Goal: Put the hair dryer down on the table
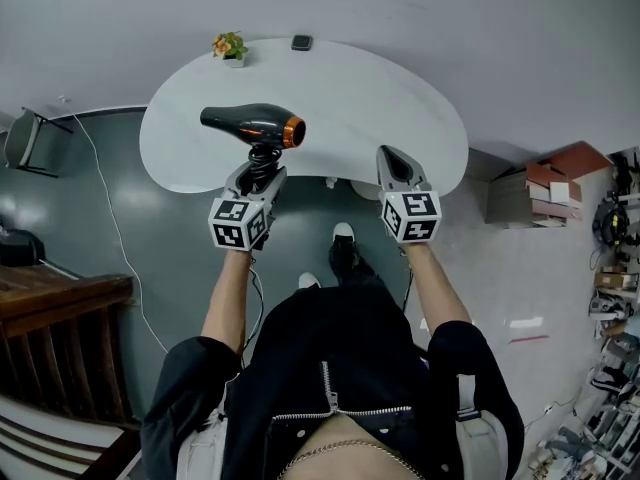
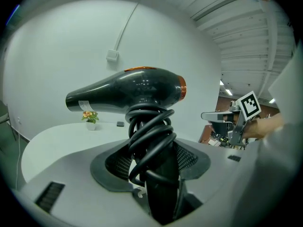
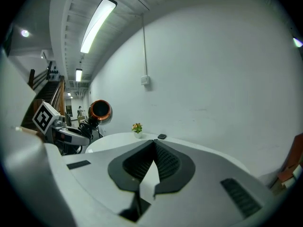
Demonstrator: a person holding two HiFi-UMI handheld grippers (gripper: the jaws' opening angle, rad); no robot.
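A black hair dryer [image 1: 255,125] with an orange ring and its cord wound round the handle hangs above the left part of the white table [image 1: 380,98]. My left gripper [image 1: 260,171] is shut on that handle from below. In the left gripper view the hair dryer [image 2: 132,91] stands upright between the pads of the left gripper [image 2: 151,160], nozzle pointing left. My right gripper [image 1: 396,156] hovers over the table's near edge, to the right of the dryer. Its jaws meet at the tips, with nothing between them, in the right gripper view [image 3: 154,148].
A small potted plant [image 1: 230,47] and a dark phone-like object [image 1: 301,42] sit at the table's far edge. A chair [image 1: 25,138] and wooden furniture [image 1: 60,308] stand at the left, cardboard boxes [image 1: 550,193] at the right. A cable [image 1: 110,218] runs across the floor.
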